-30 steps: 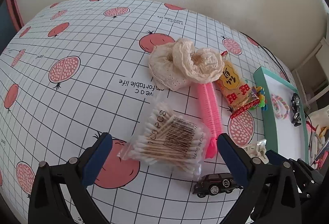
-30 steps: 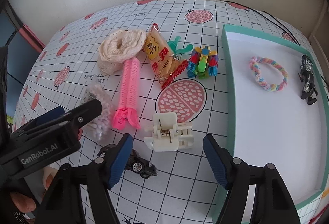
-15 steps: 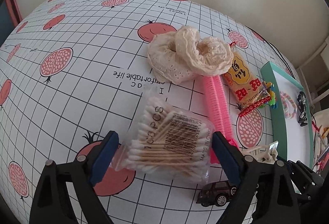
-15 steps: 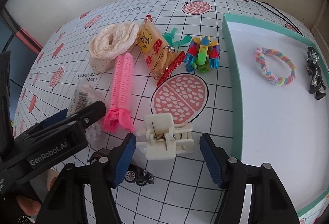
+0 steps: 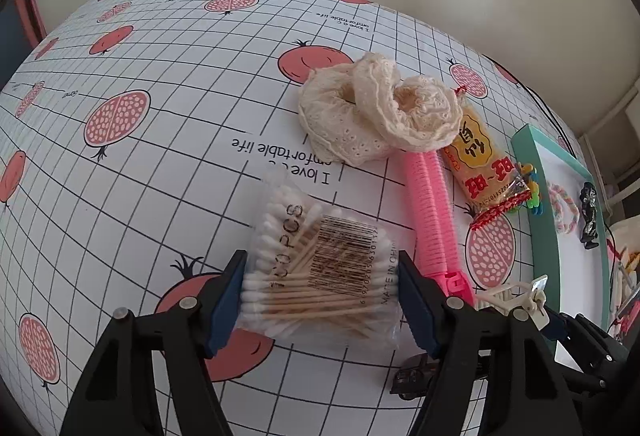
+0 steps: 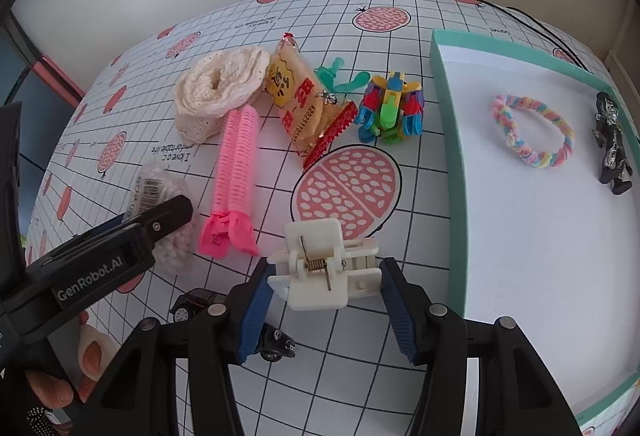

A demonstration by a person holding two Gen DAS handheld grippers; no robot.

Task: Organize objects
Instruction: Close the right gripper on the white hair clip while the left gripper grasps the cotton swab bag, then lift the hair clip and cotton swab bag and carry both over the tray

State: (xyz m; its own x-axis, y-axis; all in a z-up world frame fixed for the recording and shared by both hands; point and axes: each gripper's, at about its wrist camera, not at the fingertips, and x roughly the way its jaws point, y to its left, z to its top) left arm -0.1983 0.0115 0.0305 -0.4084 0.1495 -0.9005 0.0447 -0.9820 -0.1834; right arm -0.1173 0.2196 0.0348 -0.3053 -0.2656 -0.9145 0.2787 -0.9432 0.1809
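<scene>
Both grippers closed in on their picks beside the teal tray.

Left gripper (image 5: 320, 300) straddled the cotton-swab bag (image 5: 320, 268) on the tablecloth (image 5: 160, 156), pads at its edges; right gripper (image 6: 324, 310) bracketed the white hair clip (image 6: 326, 268), not visibly clamped. Squeezing should be gentle, since crinkly plastic slips. Only the right view showed the whole tray (image 6: 452, 156), its braided band (image 6: 532, 132) and the toy robot (image 6: 390, 108).
</scene>
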